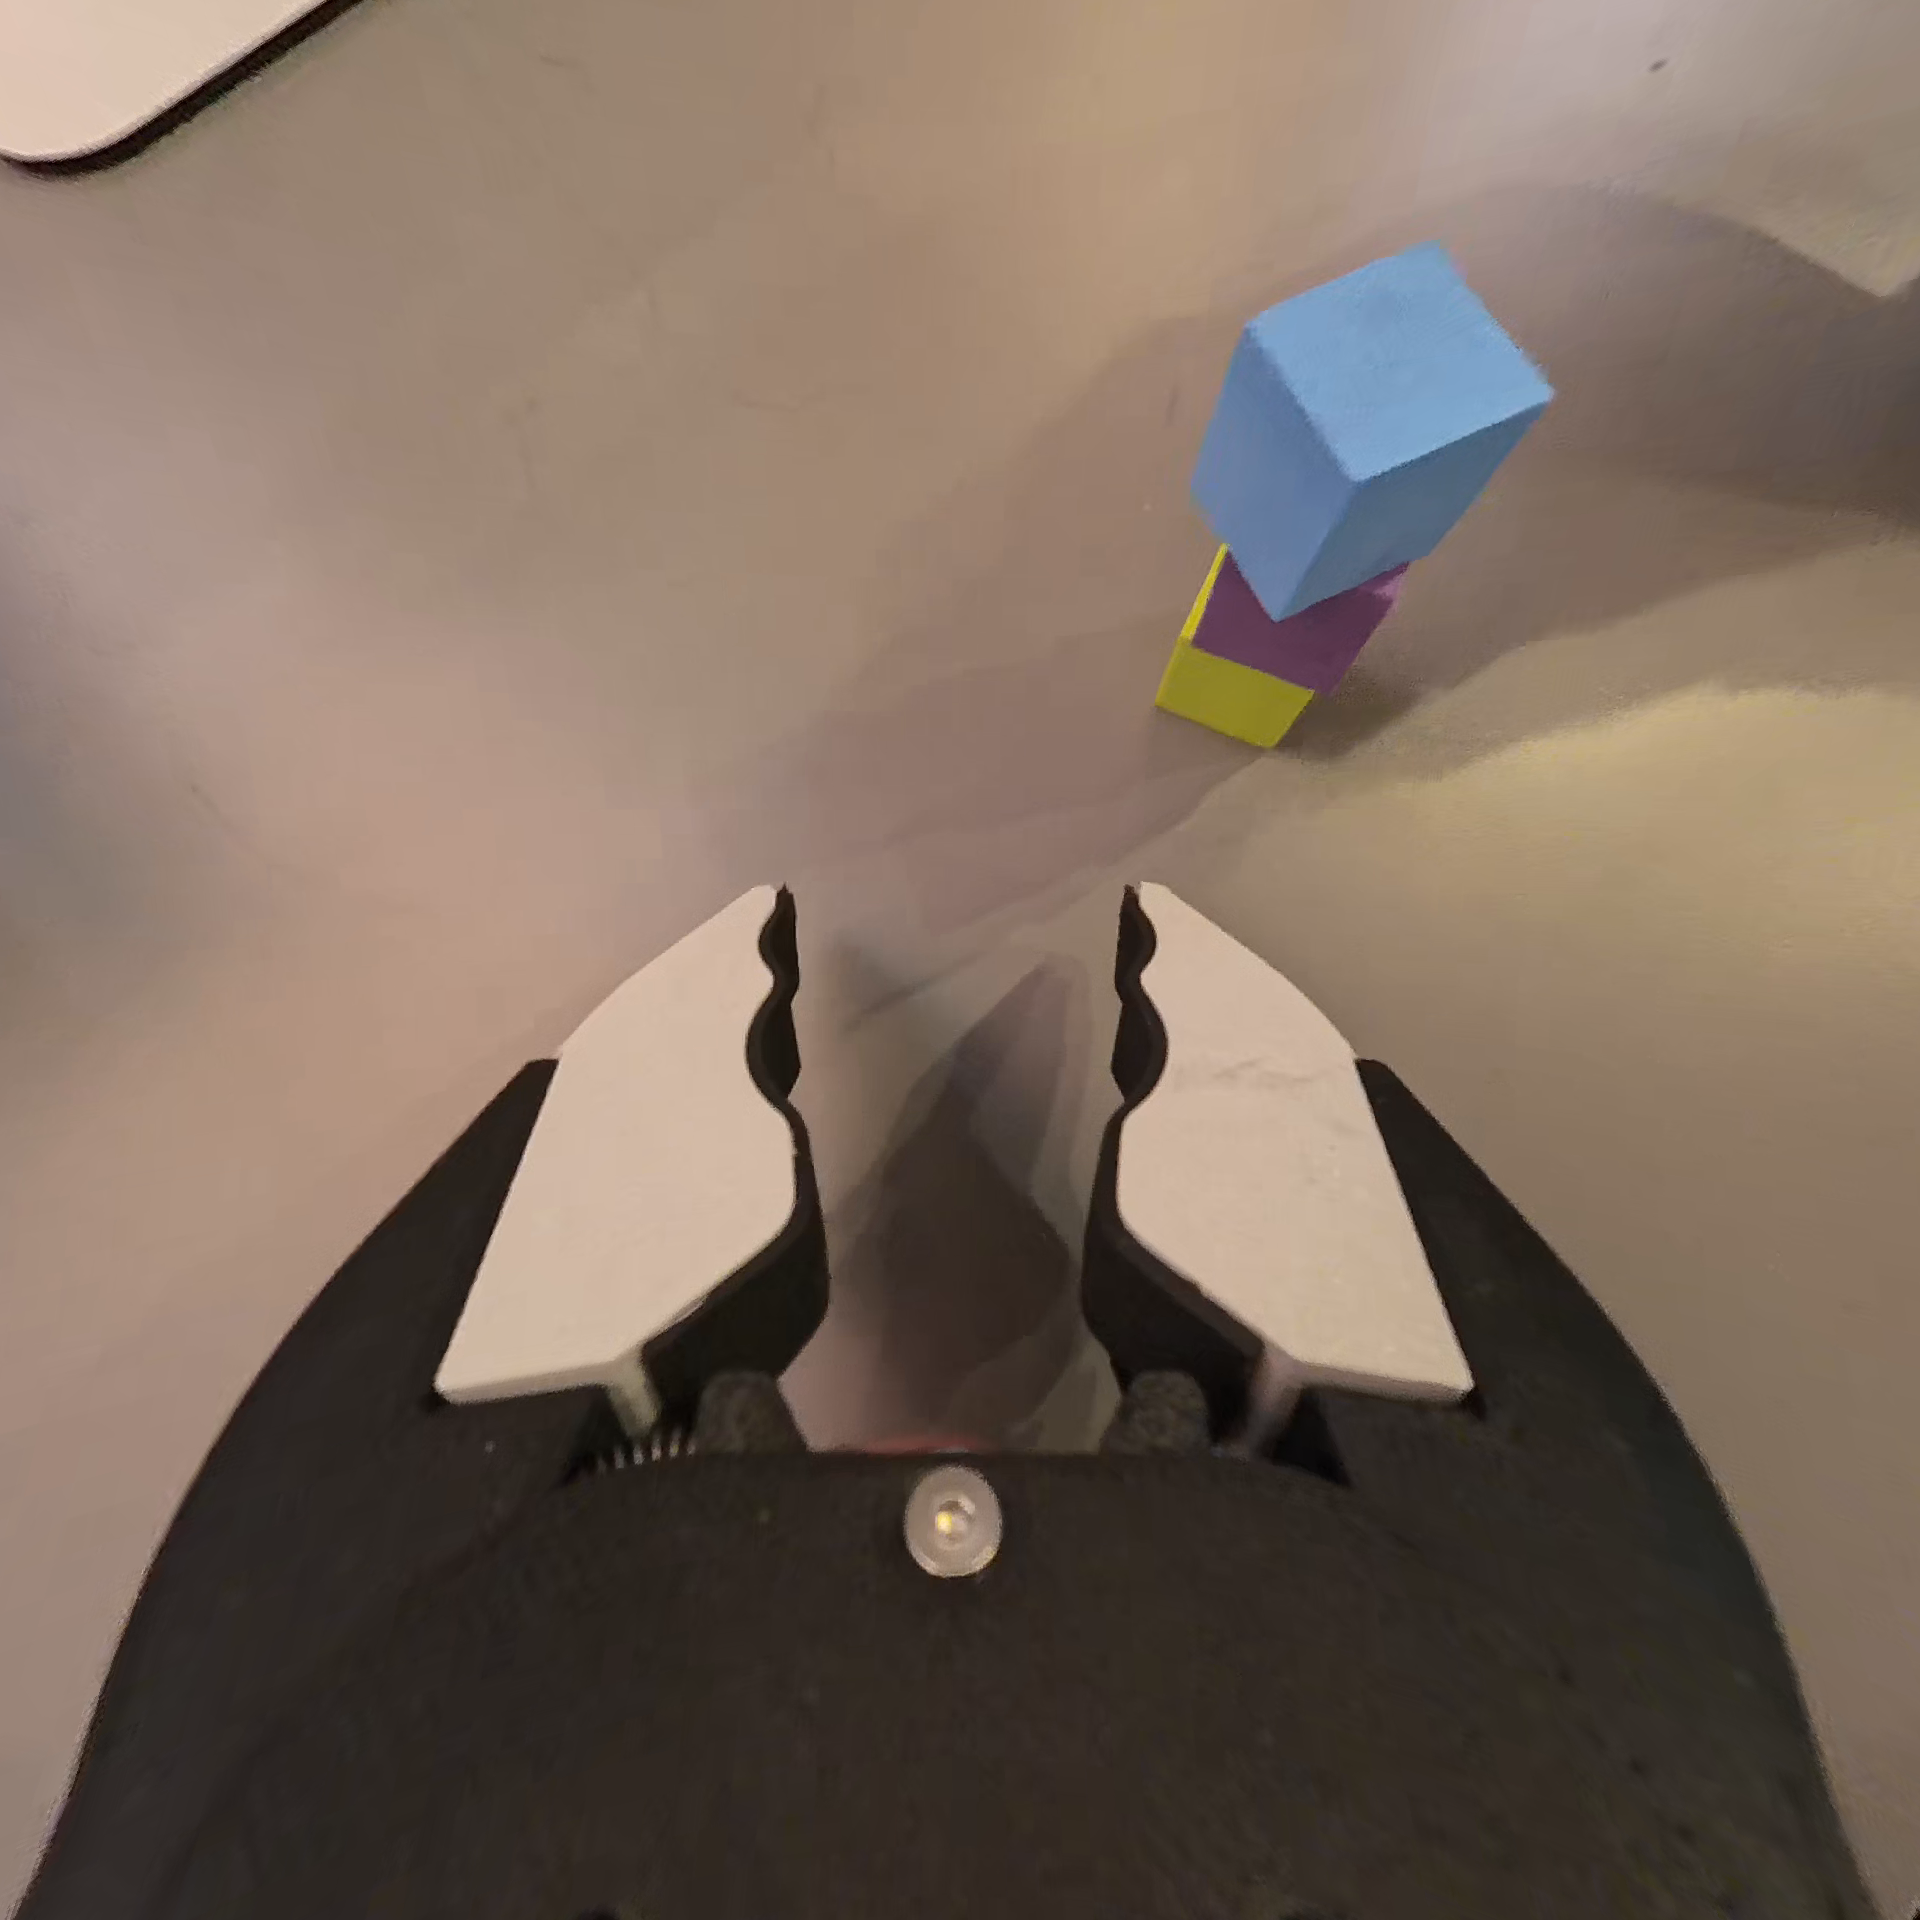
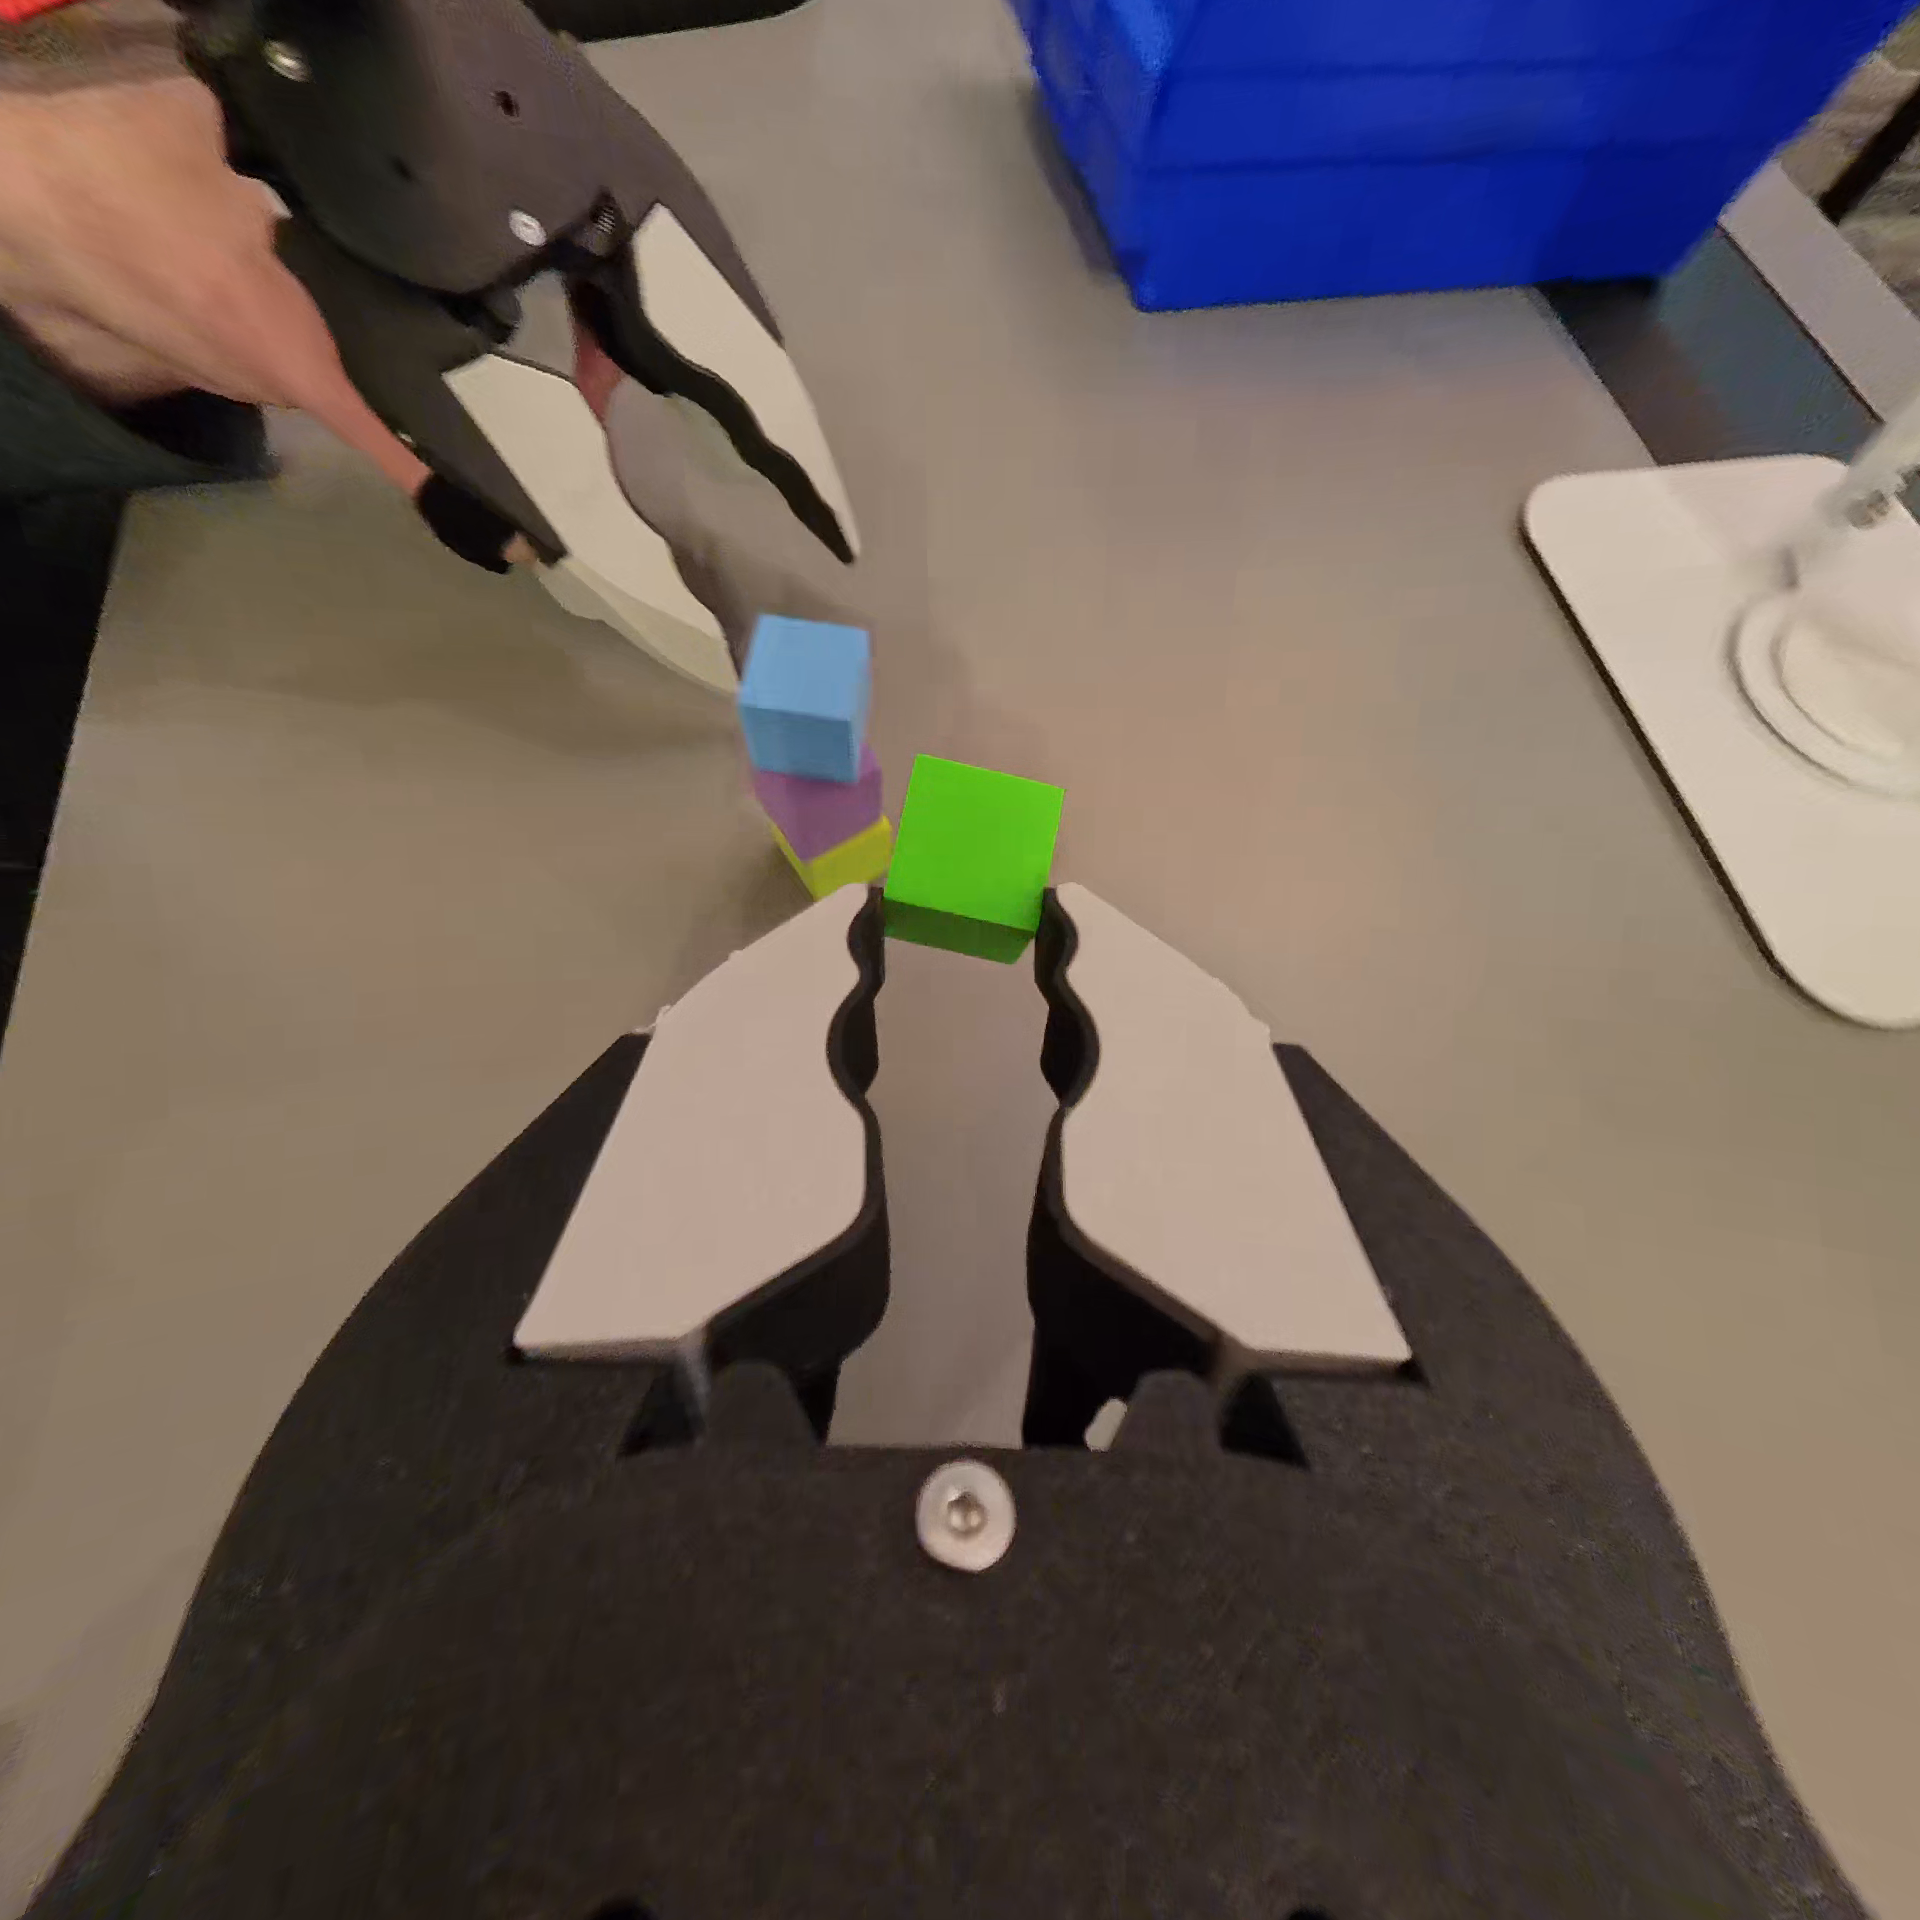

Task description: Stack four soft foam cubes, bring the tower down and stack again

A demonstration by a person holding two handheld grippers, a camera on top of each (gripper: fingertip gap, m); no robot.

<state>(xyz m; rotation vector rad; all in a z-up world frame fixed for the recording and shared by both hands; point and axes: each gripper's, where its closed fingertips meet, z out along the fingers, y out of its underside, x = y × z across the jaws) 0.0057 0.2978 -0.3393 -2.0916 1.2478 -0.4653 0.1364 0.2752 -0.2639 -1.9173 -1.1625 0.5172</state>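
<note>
Holding the green cube (image 2: 971, 847) at its near bottom edge, my right gripper (image 2: 961, 909) has both dark pads pressed on the cube's two sides, so the jaws stand at a narrow, cube-wide gap. The cube is pinched only by the very fingertips and most of it sticks out past them, toward twelve o'clock in the right wrist view. It is tilted a little.

My left gripper (image 1: 956, 899) is wide open and holds nothing; between its fingers I see only the grey table (image 1: 520, 623). In the right wrist view it hangs at about ten o'clock, above the tower, with my hand (image 2: 135, 249) behind it.

The tower has three cubes: the yellow cube (image 1: 1231, 698) on the table, the purple cube (image 1: 1299, 623) on it, and the blue cube (image 1: 1361, 426) on top, turned against the ones below. From the left gripper the tower stands at about one o'clock, well apart from the fingertips. From the right gripper it is at eleven o'clock, just beside the green cube.

A blue bin (image 2: 1403, 145) stands at one o'clock in the right wrist view, and a white stand base (image 2: 1704, 707) at three o'clock.
</note>
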